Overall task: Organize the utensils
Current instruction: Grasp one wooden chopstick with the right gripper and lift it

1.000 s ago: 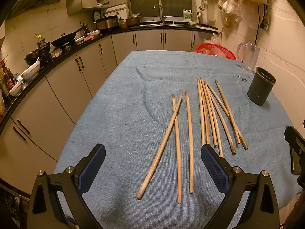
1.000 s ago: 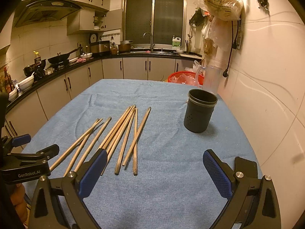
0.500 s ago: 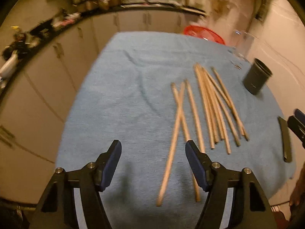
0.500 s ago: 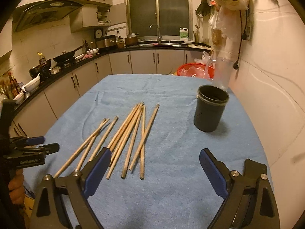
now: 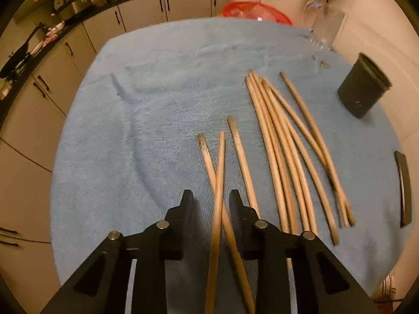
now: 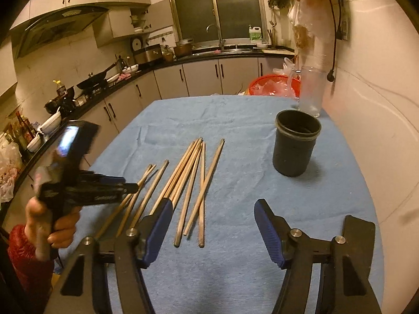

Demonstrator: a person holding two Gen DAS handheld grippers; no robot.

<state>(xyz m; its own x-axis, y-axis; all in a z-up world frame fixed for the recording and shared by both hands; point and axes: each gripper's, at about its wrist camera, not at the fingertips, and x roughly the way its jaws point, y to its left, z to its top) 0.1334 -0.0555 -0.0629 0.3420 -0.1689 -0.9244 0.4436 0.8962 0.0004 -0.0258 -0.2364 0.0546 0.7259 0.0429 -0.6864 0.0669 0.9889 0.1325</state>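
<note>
I had the left gripper half-closed astride two crossed wooden chopsticks lying on the blue cloth, gripping neither, so closing risked scissoring one loose; my right gripper gaped empty.

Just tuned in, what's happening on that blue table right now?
A person is sorting wooden chopsticks on the blue cloth. The left gripper is down over the two crossed chopsticks nearest it, fingers straddling them with a gap, not clamped. The right gripper hangs open above the cloth, holding nothing. The other chopsticks lie loose, and the black holder cup stands upright beyond them, with no chopsticks in it.
</note>
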